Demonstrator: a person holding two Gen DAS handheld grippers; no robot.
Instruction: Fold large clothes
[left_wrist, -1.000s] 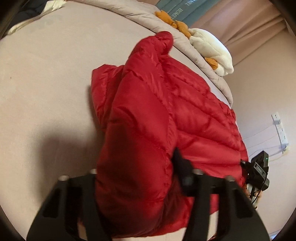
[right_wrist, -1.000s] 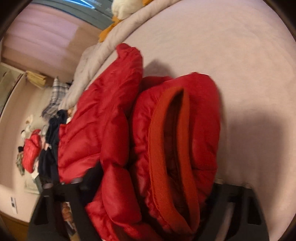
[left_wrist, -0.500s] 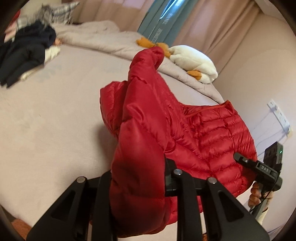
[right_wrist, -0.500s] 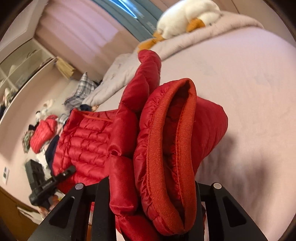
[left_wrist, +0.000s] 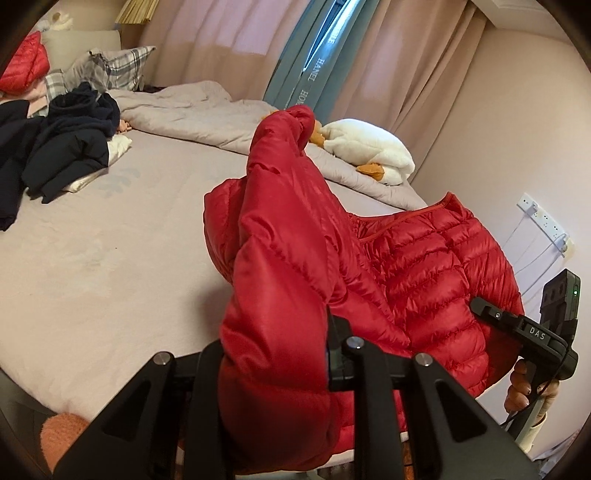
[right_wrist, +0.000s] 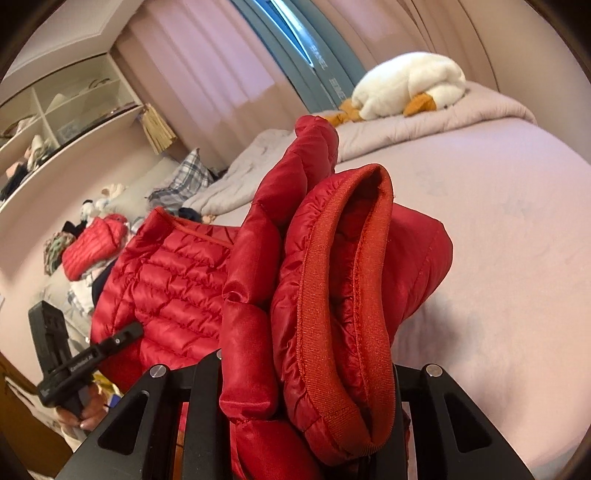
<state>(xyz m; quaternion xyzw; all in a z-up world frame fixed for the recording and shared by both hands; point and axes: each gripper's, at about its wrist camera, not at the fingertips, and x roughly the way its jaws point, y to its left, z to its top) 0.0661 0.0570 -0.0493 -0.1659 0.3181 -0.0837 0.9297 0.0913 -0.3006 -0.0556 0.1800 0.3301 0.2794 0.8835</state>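
My left gripper is clamped on a red sleeve of the jacket; my right gripper pinches the ribbed cuff, which only the right view shows. The jacket lies along the bed edge, sleeves raised towards the curtains. Fabric hides both sets of fingertips. Only the left view shows the dark clothes.
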